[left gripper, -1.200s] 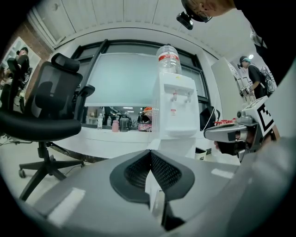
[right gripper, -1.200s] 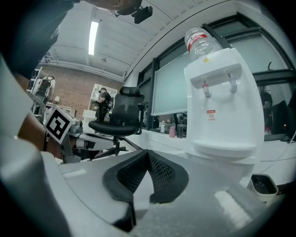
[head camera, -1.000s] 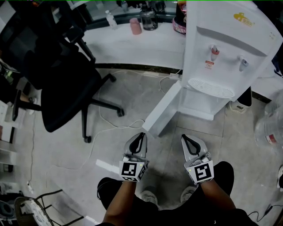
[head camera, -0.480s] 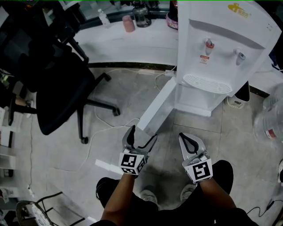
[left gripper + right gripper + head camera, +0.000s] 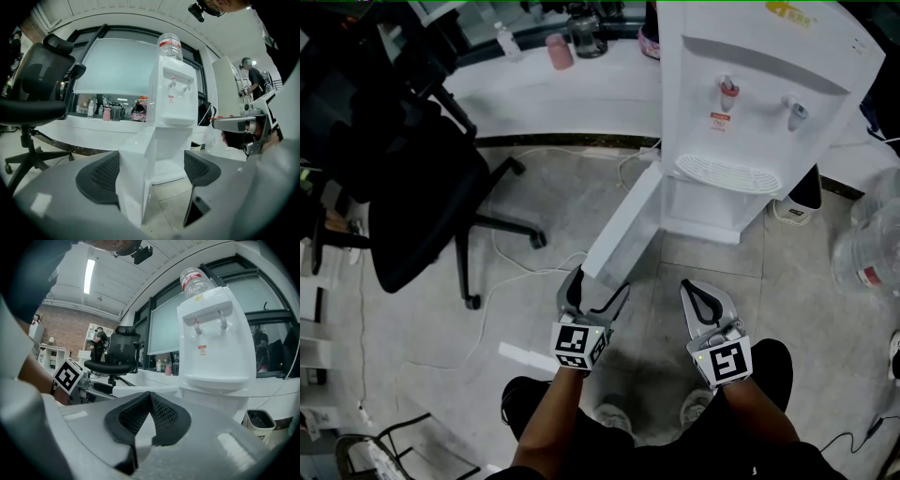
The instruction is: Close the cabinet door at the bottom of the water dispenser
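The white water dispenser point(image 5: 750, 84) stands at the upper right, seen also in the left gripper view point(image 5: 171, 93) and the right gripper view point(image 5: 211, 343). Its bottom cabinet door point(image 5: 623, 225) is swung wide open toward me. My left gripper point(image 5: 598, 286) is open at the door's free edge; its jaws have just opened. In the left gripper view the door's edge point(image 5: 133, 187) stands between the wide-apart pads point(image 5: 101, 176), close to the left one. My right gripper point(image 5: 698, 292) hovers over the floor right of the door, shut on nothing point(image 5: 149, 399).
A black office chair point(image 5: 403, 206) stands at the left. A curved white counter point(image 5: 553, 103) behind it carries bottles and a pink cup point(image 5: 558, 52). White cables point(image 5: 516, 267) trail over the floor. A large water bottle point(image 5: 867, 253) lies at the right edge.
The left gripper's jaws went from shut to wide open, and it moved forward and down so that the door's free edge now sits between them. The right gripper stayed put.
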Demonstrator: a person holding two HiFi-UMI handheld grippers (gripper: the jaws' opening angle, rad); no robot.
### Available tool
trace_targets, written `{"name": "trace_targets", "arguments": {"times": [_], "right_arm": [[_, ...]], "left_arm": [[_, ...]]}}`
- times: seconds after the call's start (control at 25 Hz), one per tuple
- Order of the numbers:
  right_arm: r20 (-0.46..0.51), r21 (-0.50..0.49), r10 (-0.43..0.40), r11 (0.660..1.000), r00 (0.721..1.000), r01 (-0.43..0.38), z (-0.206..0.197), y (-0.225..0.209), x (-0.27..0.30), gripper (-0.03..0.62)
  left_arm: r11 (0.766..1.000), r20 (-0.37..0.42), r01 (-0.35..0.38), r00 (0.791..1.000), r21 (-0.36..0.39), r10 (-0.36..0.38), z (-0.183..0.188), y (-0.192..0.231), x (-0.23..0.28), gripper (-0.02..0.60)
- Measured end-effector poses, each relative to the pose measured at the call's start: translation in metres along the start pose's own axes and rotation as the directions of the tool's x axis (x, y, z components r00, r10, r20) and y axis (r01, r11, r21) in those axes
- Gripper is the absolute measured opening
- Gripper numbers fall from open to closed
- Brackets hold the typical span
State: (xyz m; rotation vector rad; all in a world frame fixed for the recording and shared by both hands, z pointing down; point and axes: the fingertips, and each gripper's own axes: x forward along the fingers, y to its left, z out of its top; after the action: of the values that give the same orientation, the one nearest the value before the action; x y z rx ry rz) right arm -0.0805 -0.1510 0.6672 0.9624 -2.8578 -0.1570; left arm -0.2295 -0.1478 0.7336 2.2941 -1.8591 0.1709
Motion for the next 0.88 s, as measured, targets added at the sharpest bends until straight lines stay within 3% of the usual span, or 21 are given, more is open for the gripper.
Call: {"name": "trace_targets", "arguments": {"times": [0.4, 0.88], "right_arm": [[-0.027, 0.059, -0.057, 0.997, 0.998, 0.058, -0.004, -0.017, -0.005, 0.003], [-0.046, 0.077, -0.159, 0.984, 0.986, 0.163, -0.015, -0.051, -0.023, 0.003]], "left_arm": [[0.998, 0.009, 0.053, 0.999, 0.036, -0.054, -0.005, -0.029, -0.009, 0.439], [0.983, 0.015, 0.177, 0.984, 0.036, -0.178, -0.006, -0.084, -0.016, 0.433]]}}
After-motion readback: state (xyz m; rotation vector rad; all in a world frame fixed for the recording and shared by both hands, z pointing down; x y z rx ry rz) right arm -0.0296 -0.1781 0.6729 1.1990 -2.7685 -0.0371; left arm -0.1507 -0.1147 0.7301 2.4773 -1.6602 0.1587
